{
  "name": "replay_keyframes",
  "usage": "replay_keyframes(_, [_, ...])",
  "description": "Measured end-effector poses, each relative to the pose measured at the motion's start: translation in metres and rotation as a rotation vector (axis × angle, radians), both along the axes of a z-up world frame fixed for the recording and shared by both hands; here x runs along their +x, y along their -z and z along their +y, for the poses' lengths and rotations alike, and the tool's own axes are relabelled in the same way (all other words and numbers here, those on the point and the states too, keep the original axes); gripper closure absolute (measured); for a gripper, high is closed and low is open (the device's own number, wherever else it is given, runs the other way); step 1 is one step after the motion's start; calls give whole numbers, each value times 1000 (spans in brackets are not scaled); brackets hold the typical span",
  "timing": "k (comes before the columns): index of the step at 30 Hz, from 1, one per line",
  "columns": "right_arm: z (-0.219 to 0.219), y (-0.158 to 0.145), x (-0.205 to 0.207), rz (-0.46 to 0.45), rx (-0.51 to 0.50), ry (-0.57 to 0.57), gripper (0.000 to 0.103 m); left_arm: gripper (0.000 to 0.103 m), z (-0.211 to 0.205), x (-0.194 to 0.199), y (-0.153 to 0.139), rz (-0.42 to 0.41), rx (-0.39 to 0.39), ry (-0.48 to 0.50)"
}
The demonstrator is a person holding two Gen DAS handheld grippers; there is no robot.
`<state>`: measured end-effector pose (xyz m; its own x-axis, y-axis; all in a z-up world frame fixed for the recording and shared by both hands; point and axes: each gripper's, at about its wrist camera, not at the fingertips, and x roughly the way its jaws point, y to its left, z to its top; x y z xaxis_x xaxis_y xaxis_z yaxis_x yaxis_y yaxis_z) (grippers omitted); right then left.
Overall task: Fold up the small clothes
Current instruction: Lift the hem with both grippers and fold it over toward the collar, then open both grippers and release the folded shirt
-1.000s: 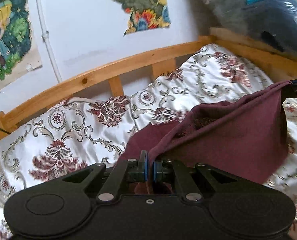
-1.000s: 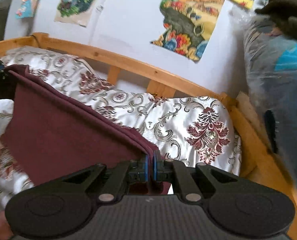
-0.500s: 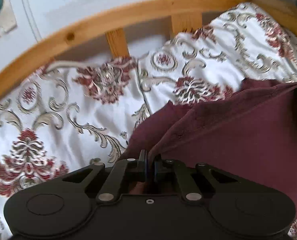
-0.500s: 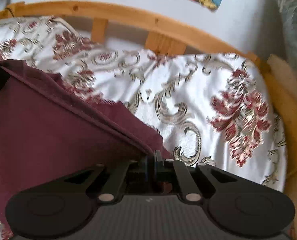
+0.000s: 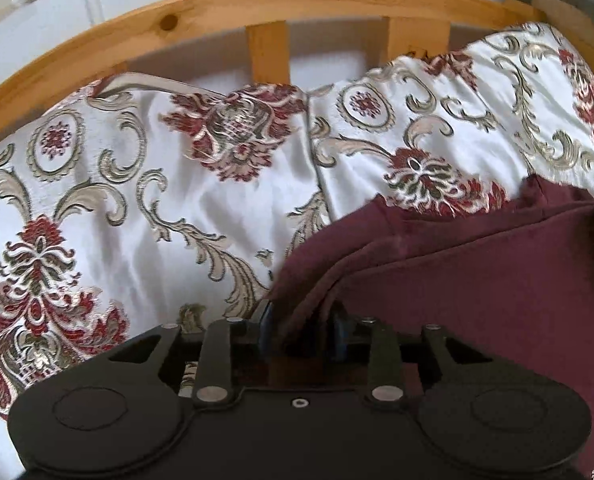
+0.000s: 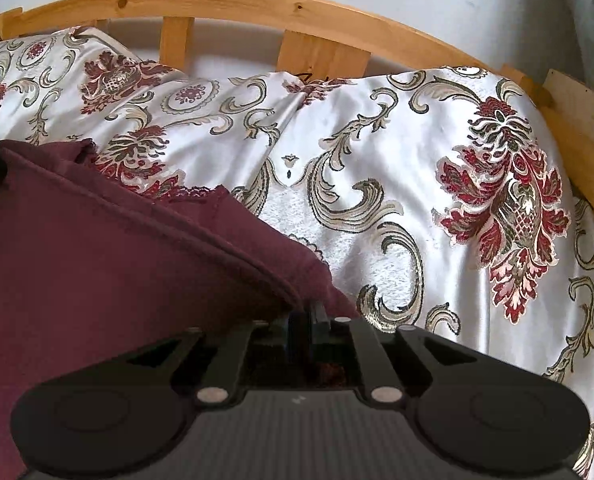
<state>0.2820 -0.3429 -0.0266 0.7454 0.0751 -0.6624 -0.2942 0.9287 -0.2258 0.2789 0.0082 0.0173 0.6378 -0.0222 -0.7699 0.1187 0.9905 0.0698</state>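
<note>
white bedspread [image 5: 225,216] with red and gold flower pattern covers the bed; wooden rail [image 5: 257,4] curves behind it, white wall above. maroon cloth [image 5: 497,288] lies on the bedspread, doubled over, on the side away from the rail. left gripper [image 5: 301,334]: jaws parted a little, a bunched edge of the cloth between them. right gripper [image 6: 305,326]: jaws narrow, pinching the cloth's other corner. cloth [image 6: 97,260] stretches between the two grippers.
</note>
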Motion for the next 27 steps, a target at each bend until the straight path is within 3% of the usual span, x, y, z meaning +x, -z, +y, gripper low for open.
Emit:
replay_keyframes(2, [-2, -1, -1, 0, 16, 10, 78, 57, 7, -3, -4, -14, -12, -17])
replay_keyframes(4, [-7, -3, -2, -6, 43, 36, 34, 24, 16, -7, -8, -29, -32, -36])
replay_keyframes(7, [-20, -7, -11, -49, 109, 71, 11, 7, 29, -24, -17, -66, -73, -67])
replay_keyframes(12, [-44, -7, -49, -107, 250, 149, 0, 1, 41, -70, -18, -55, -134, -87])
replay_keyframes(17, [-44, 2, -101, -157, 319, 176, 0, 1, 46, -124, 3, -28, -239, -106])
replay_keyframes(21, [-27, 11, -132, -193, 287, 196, 0, 1, 38, -137, 21, -41, -218, -148])
replay_keyframes(24, [-11, 20, -146, -217, 231, 213, 0, 1, 32, -135, 35, -11, -146, -166])
replay_keyframes(27, [3, 36, -154, -242, 77, 276, 0, 1, 31, -132, 47, 6, -90, -187])
